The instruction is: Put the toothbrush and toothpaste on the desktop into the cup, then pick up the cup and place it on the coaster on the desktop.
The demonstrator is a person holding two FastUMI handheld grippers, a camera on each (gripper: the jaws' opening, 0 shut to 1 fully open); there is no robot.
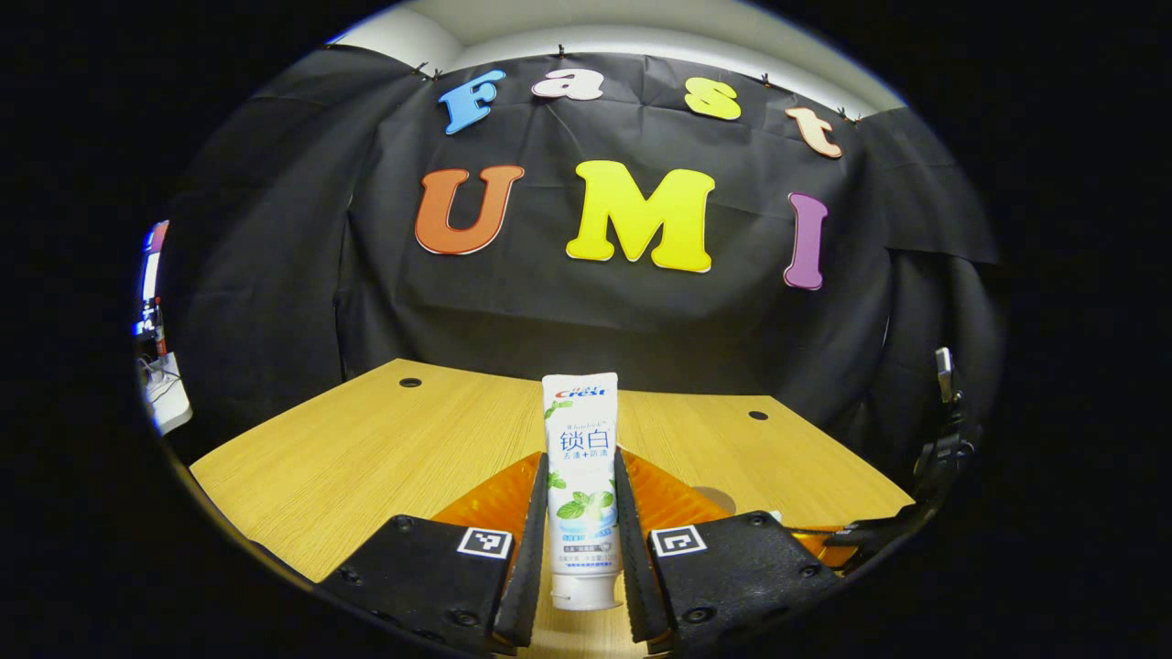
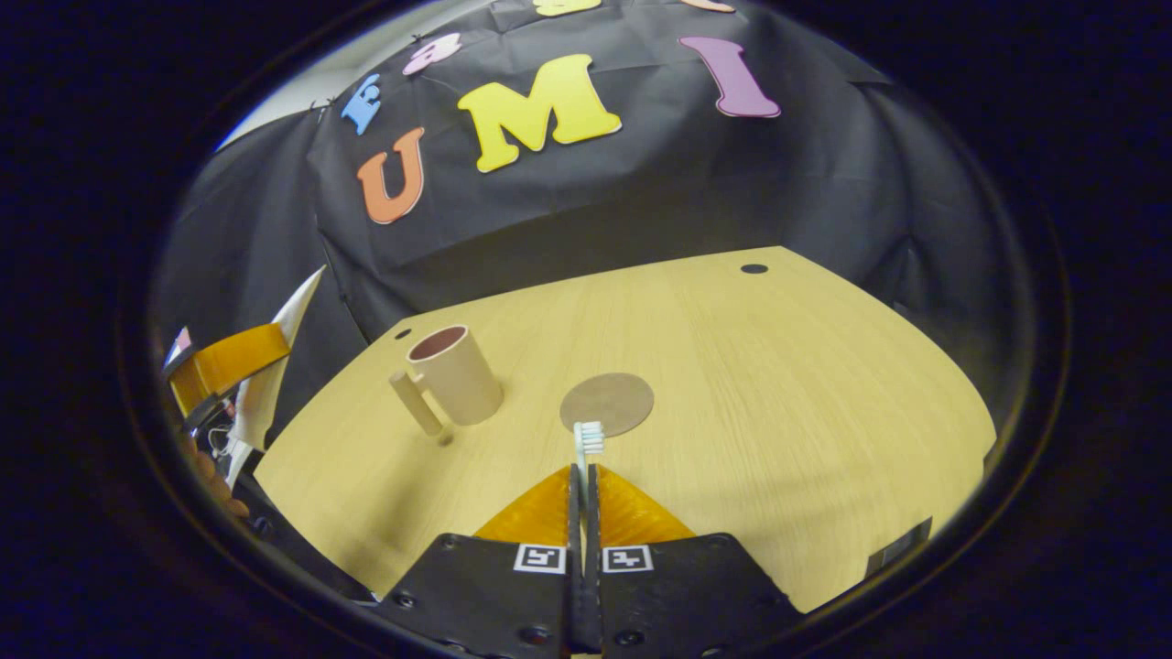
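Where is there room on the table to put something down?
The widest bare patch is the right side of the table, past the coaster. More lies in front, between the cup and the near edge. It is tight between the cup and the coaster.

In the right gripper view the tabletop (image 2: 732, 366) lies open to the right and far side. The cup (image 2: 455, 373) stands at left, the flat coaster (image 2: 607, 404) just right of it, with bare wood between them.
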